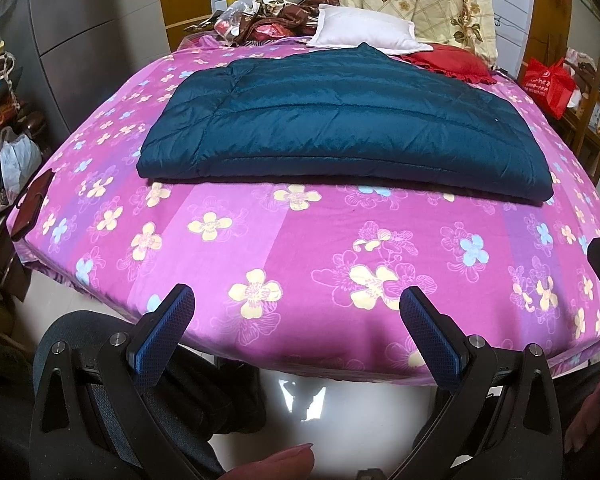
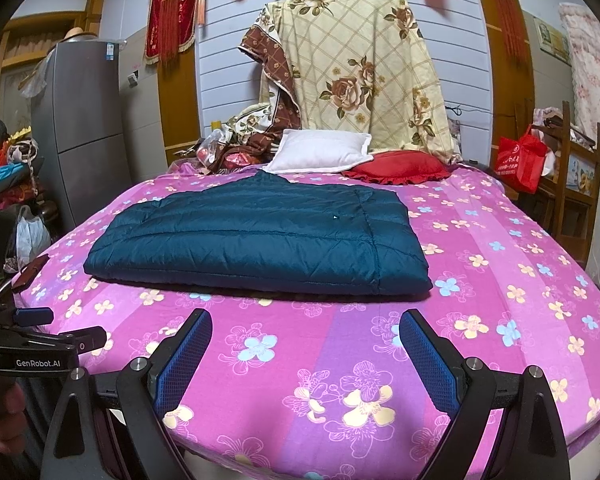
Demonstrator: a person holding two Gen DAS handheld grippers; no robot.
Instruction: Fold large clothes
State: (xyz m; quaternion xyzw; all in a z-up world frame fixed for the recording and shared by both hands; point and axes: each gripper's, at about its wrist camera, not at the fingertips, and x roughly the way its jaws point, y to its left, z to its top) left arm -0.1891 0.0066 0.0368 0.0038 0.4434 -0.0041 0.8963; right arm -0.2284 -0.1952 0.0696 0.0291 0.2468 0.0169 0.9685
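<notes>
A dark teal quilted down jacket (image 1: 340,120) lies folded into a flat rectangle in the middle of the bed; it also shows in the right wrist view (image 2: 260,236). My left gripper (image 1: 296,300) is open and empty, held at the bed's near edge, well short of the jacket. My right gripper (image 2: 306,324) is open and empty, over the near part of the bed, a little short of the jacket's front edge. The left gripper also shows at the left edge of the right wrist view (image 2: 60,326).
The bed has a pink flowered sheet (image 1: 300,240). A white pillow (image 2: 320,150) and a red cushion (image 2: 396,166) lie at the head, with a pile of floral bedding (image 2: 352,76) behind. A grey fridge (image 2: 80,120) stands left, a red bag (image 2: 520,160) and wooden shelf right.
</notes>
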